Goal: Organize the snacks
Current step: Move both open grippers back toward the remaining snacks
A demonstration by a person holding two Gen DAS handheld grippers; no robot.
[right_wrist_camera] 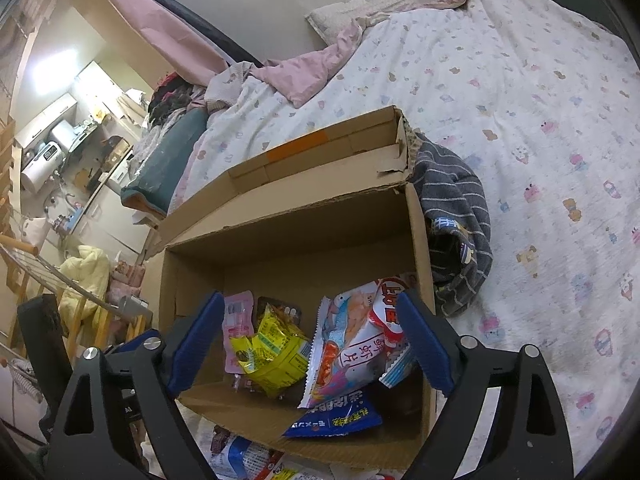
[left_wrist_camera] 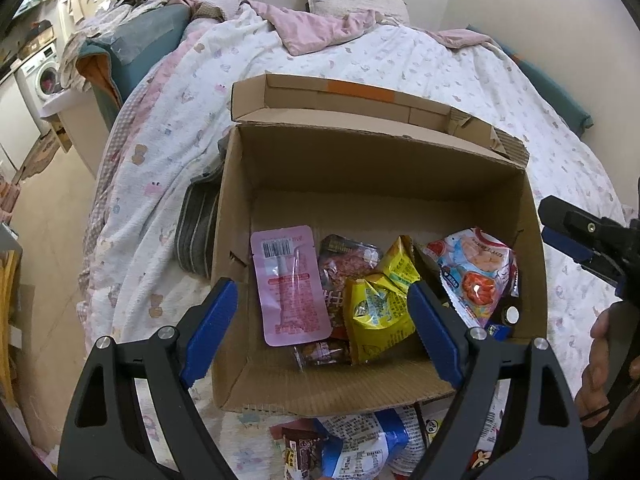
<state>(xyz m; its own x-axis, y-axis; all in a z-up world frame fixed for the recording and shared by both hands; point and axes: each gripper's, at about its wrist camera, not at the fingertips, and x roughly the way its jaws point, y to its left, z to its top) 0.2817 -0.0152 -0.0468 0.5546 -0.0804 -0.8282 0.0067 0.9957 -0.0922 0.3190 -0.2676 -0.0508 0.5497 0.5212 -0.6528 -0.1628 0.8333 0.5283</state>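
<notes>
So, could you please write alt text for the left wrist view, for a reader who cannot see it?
An open brown cardboard box on a white patterned bed quilt holds a flat pink pouch, yellow crinkled packets and a colourful shrimp chip bag. The open left gripper hovers above it, holding nothing.
</notes>
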